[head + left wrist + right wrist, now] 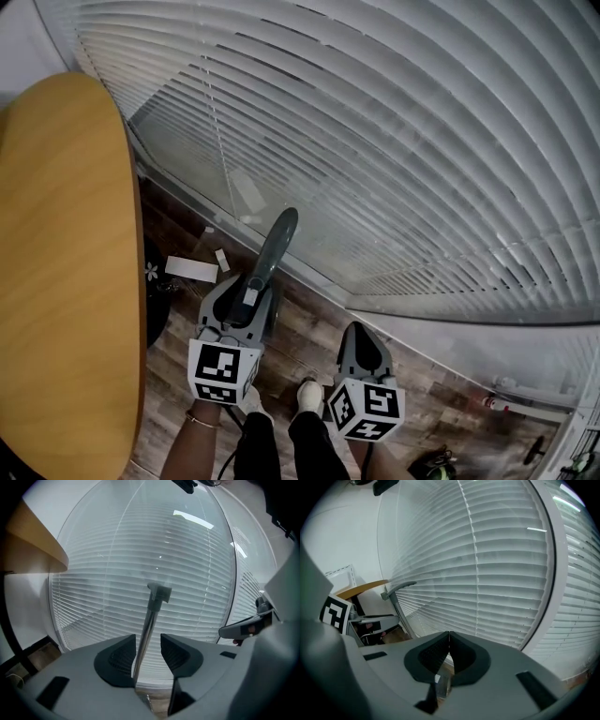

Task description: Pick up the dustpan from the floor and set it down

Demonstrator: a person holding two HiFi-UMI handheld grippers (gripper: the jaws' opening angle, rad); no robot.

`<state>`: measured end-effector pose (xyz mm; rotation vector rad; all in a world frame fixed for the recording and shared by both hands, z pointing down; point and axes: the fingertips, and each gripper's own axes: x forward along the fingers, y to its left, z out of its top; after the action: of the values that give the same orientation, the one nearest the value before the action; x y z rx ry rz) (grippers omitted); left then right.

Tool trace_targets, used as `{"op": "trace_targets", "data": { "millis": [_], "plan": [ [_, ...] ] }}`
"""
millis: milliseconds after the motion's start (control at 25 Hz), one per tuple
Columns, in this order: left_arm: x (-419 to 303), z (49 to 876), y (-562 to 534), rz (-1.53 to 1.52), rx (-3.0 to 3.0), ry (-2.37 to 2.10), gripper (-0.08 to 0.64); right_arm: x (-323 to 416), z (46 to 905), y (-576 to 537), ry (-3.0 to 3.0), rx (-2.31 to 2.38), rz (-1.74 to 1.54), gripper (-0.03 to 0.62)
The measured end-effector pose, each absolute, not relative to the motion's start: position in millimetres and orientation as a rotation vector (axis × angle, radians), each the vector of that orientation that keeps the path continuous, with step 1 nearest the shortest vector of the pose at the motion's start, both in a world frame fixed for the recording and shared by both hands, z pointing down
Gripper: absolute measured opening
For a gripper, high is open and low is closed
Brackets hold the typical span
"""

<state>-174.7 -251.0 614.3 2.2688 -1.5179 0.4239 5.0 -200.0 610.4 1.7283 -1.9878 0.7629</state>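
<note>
The left tongs [148,641] stand apart. The handle [151,616] of the dustpan [274,246] runs up between the two jaws. It lies along the inner edge of the left-hand jaw and a clear gap separates it from the right-hand jaw, so no clamping pressure is applied. In the left gripper view the handle rises from the lower centre of the frame to a blocky end piece at mid-frame. In the head view the left tongs [251,286] sit at lower centre-left, and the dark handle slants from them up and to the right, toward the window blinds [394,141]. The pan end is hidden beneath the gripper body, so its contact with the floor cannot be determined.

The right tongs [449,637] are closed, jaw against jaw, with nothing between them. In the head view the right tongs [361,330] sit at lower centre-right, well apart from the handle.

A wood-plank floor [309,328] lies below both grippers. A white slip of paper [191,268] lies on the floor to the left of the handle. A round wooden worktop [66,262] fills the left edge of the head view.
</note>
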Motion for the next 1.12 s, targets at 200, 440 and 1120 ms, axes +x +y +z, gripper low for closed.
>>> {"op": "trace_targets", "data": {
  "millis": [200,440,1120],
  "plan": [
    [-172.6,609.8,-218.2,0.435,2.198,-1.528,0.183,8.2,591.5,-192.4,-2.021,1.705,0.736,0.032],
    [-171.7,582.4,-176.4,0.387,2.109,-1.518,0.181,14.4,564.5,-178.3,-2.03,1.658,0.704,0.032],
    [-183.3,371.9,-156.9,0.106,2.015,-1.819,0.04,0.9,389.0,-197.4,-2.353,1.573,0.611,0.032]
  ]
}}
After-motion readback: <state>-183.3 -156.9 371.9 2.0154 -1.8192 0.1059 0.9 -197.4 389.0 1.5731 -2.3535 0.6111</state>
